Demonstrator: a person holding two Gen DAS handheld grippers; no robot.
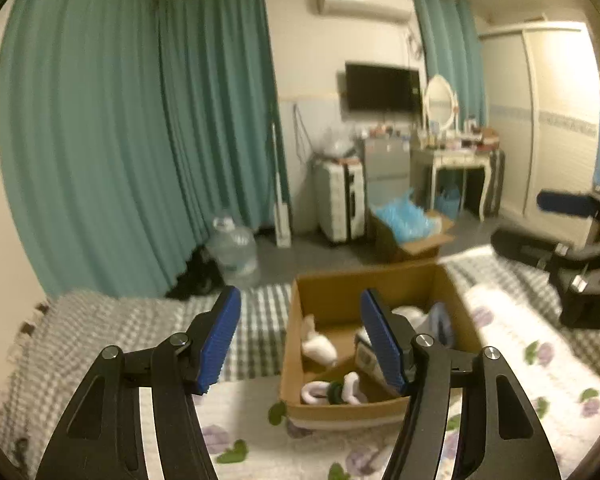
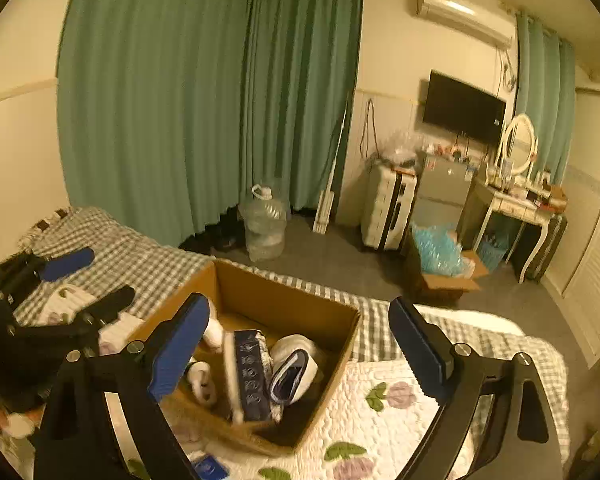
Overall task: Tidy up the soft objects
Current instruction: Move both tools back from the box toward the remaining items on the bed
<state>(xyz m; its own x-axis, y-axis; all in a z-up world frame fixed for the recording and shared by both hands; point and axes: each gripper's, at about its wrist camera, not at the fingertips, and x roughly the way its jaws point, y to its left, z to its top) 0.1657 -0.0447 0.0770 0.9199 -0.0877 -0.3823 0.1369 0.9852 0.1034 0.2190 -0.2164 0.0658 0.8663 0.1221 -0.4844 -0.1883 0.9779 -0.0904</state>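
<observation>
An open cardboard box [image 1: 364,280] [image 2: 284,296] stands on the bed. Inside lie a white plush piece [image 1: 318,346], a white ring-shaped soft item with a dark green part [image 1: 332,392], a dark blue power strip [image 2: 252,376] and a white bundle edged in blue [image 2: 294,372]. My left gripper [image 1: 302,340] hovers open in front of the box, nothing between its blue pads. My right gripper [image 2: 300,350] is open wide above the box's near side, also holding nothing. Each gripper shows in the other view: the right gripper [image 1: 540,226] at the right edge, the left gripper [image 2: 88,284] at the left.
The bed carries a floral quilt [image 2: 380,420] and a grey checked blanket [image 1: 112,328]. On the floor beyond are a clear water jug [image 2: 264,224], a second carton of blue items [image 1: 408,224], a white suitcase [image 2: 388,208] and a dressing table [image 2: 520,204]. Teal curtains [image 1: 100,140] hang behind.
</observation>
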